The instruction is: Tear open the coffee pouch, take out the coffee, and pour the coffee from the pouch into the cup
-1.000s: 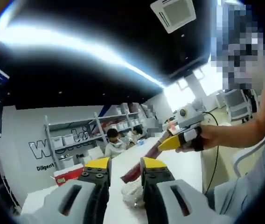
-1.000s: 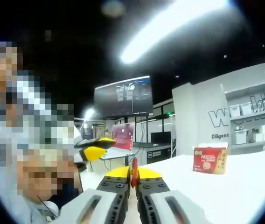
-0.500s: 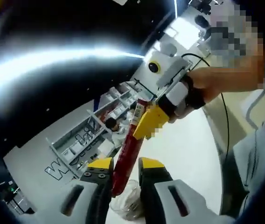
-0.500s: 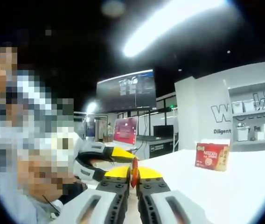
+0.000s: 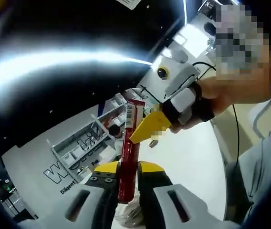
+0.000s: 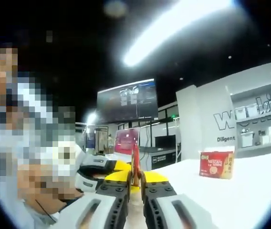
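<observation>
A red coffee stick pouch point(image 5: 131, 124) stands nearly upright in the left gripper view, its lower part between the yellow-tipped jaws of my left gripper point(image 5: 127, 168), which look shut on it. My right gripper point(image 5: 150, 129) reaches in from the right and pinches the pouch near its barcoded top. Beneath the left jaws, part of a clear plastic cup point(image 5: 126, 215) shows. In the right gripper view the pouch point(image 6: 135, 160) is edge-on, a thin red strip clamped in my right gripper point(image 6: 135, 175). The left gripper point(image 6: 108, 167) lies just left of it, touching the pouch.
A white table point(image 6: 250, 191) runs off to the right with a red Nescafe box point(image 6: 215, 164) standing on it. Grey shelves point(image 5: 78, 143) with bins line the far wall, and a person point(image 5: 112, 131) sits near them. A large screen point(image 6: 127, 100) hangs behind.
The left jaws have closed in on the lower part of the pouch, which now stands more upright. In the right gripper view the left gripper has drawn in close beside the right jaws.
</observation>
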{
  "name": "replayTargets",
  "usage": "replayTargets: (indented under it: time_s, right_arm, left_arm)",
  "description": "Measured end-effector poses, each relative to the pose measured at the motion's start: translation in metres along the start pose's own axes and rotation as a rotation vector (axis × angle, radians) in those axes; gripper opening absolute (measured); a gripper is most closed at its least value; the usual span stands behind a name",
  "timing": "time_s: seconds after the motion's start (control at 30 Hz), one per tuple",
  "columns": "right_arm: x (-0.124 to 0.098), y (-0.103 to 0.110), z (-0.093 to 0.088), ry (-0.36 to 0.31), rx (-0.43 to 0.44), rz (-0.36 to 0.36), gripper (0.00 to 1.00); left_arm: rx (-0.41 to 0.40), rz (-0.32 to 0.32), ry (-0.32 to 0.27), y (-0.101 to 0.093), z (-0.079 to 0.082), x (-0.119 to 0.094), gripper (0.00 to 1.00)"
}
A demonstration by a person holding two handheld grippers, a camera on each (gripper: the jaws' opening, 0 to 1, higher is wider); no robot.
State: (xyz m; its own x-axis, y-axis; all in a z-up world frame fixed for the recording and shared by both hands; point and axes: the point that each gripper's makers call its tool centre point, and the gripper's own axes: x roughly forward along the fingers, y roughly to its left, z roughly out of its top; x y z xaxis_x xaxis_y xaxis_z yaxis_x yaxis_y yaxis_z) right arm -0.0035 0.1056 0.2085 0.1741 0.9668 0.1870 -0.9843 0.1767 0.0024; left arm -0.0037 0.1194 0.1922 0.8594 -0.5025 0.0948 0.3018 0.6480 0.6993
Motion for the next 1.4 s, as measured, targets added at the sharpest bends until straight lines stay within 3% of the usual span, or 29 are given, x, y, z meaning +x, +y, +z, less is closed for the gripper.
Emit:
replayTargets:
  time_s: [0.6, 0.73, 0.9, 0.93, 1.0, 1.1, 1.23, 1.33, 1.4]
  right_arm:
    - [0.027, 0.007, 0.022, -0.018, -0.072, 0.006, 0.07]
    - [0.027, 0.007, 0.028, -0.055, -0.068, -0.002, 0.14]
    - [0.018, 0.002, 0.051, -0.159, -0.064, -0.031, 0.22]
    - [0.016, 0.003, 0.054, -0.169, -0.060, -0.026, 0.22]
    - [0.015, 0.004, 0.057, -0.172, -0.051, -0.020, 0.04]
    - [0.016, 0.004, 0.056, -0.170, -0.072, -0.022, 0.05]
    - [0.021, 0.007, 0.051, -0.152, -0.073, -0.001, 0.19]
    - [0.021, 0.010, 0.047, -0.137, -0.089, -0.001, 0.04]
    - [0.021, 0.011, 0.046, -0.139, -0.084, 0.000, 0.04]
  left_arm:
    - [-0.087, 0.073, -0.037, 0.022, -0.001, -0.008, 0.17]
    - [-0.093, 0.088, -0.039, 0.026, 0.000, -0.009, 0.15]
    - [-0.099, 0.092, -0.035, 0.027, 0.000, -0.010, 0.15]
    - [-0.102, 0.092, -0.035, 0.027, -0.001, -0.010, 0.15]
    - [-0.109, 0.089, -0.036, 0.028, -0.001, -0.010, 0.15]
    - [-0.113, 0.085, -0.035, 0.026, -0.001, -0.009, 0.15]
    - [-0.114, 0.083, -0.038, 0.025, 0.000, -0.009, 0.15]
    - [-0.112, 0.079, -0.035, 0.023, 0.000, -0.008, 0.15]
    - [-0.109, 0.079, -0.031, 0.023, 0.000, -0.008, 0.15]
